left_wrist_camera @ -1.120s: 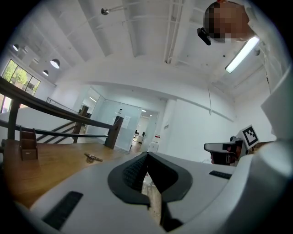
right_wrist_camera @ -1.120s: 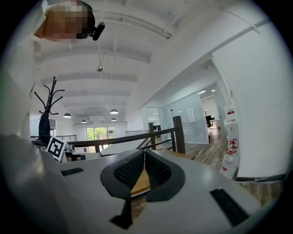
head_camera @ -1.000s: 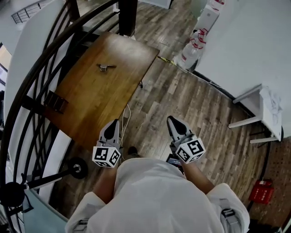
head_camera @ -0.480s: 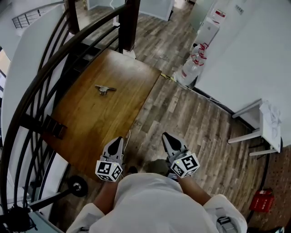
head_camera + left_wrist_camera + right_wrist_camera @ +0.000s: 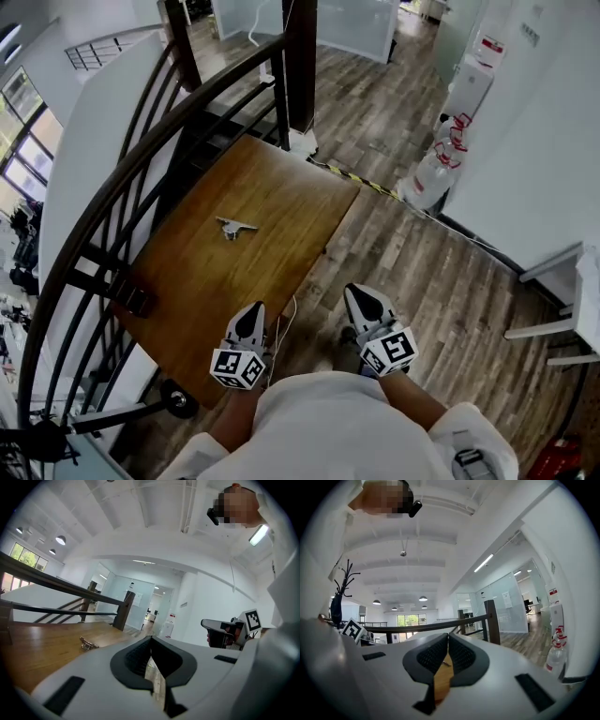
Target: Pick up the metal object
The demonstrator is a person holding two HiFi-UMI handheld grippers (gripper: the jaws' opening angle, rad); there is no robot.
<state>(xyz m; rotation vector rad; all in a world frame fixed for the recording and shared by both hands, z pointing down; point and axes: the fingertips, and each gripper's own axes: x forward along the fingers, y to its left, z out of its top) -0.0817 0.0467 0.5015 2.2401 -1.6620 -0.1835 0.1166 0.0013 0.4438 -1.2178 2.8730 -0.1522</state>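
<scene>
The metal object point(image 5: 234, 227) is a small silvery fitting with two arms. It lies flat near the middle of the wooden table point(image 5: 281, 202). In the left gripper view the metal object point(image 5: 88, 643) shows far ahead on the tabletop, left of the jaws. My left gripper point(image 5: 251, 317) hovers at the table's near edge, shut and empty. My right gripper point(image 5: 362, 298) is held over the floor to the right of the table, shut with nothing in it. Both are well short of the object.
A dark curved railing point(image 5: 141, 169) runs along the table's left side, ending at a thick post point(image 5: 300, 66). Water bottles point(image 5: 433, 173) and a dispenser point(image 5: 467, 84) stand by the white wall at the right. A black stand base point(image 5: 178, 403) sits low left.
The view has advanced toward the table. The table and metal object now sit lower and nearer in the frame, and both grippers have come up to the table's near edge.
</scene>
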